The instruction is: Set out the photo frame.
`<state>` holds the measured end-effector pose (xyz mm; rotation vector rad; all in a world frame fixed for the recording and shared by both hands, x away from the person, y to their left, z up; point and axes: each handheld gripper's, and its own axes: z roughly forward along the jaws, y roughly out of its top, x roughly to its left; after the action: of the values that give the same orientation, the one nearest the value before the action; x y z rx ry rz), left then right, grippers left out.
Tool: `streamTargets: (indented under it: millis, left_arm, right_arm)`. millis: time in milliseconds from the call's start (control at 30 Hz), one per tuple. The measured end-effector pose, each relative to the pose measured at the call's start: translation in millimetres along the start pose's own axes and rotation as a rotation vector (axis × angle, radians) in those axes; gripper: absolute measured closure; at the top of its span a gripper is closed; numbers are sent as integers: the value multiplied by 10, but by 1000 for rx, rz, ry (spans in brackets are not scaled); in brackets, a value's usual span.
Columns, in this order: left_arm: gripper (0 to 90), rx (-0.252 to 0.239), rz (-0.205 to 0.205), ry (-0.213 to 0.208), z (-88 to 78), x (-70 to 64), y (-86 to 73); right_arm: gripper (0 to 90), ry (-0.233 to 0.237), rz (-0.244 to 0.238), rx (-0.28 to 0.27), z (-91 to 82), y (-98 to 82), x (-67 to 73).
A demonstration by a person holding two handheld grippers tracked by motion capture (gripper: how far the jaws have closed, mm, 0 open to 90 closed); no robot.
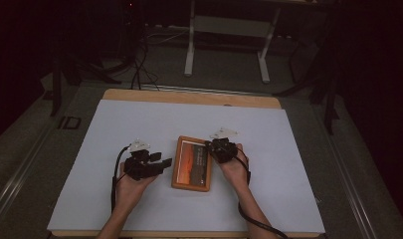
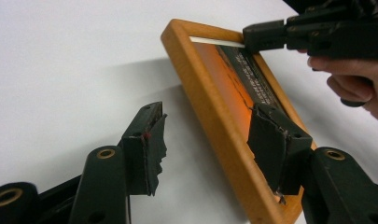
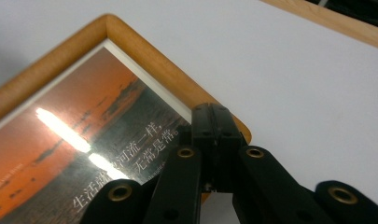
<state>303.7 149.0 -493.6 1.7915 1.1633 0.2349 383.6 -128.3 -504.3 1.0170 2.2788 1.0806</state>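
1. Picture frame [image 1: 192,163] lies flat on the white tabletop [image 1: 114,129], between both tools.
2. It looks rigid and light; its glossy front probably breaks easily and slips, so hold the wooden rim.
3. Left tool [image 2: 210,140] stands spread, straddling the frame's near rail.
4. Right tool [image 3: 216,135] is pressed together at the frame's corner.

A wooden tabletop [image 1: 139,94] carries a white sheet [image 1: 139,129] that covers nearly all of it. On the sheet, near its middle, lies a wooden-framed picture [image 1: 191,163], flat and face up.
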Motion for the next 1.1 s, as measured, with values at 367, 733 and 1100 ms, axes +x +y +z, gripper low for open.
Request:
streamTargets:
  millis: [367, 733, 1100]
  left_arm:
    - [468, 11, 17, -32, 5, -54, 0]
    - [438, 31, 27, -49, 36, -140, -30]
    - [377, 30, 12, -103, 50, -279, -60]
  right_arm:
    - [900, 2, 44, 22, 40, -82, -90]
    - [900, -3, 49, 51, 82, -141, -128]
    - [900, -3, 51, 48, 81, -149, -126]
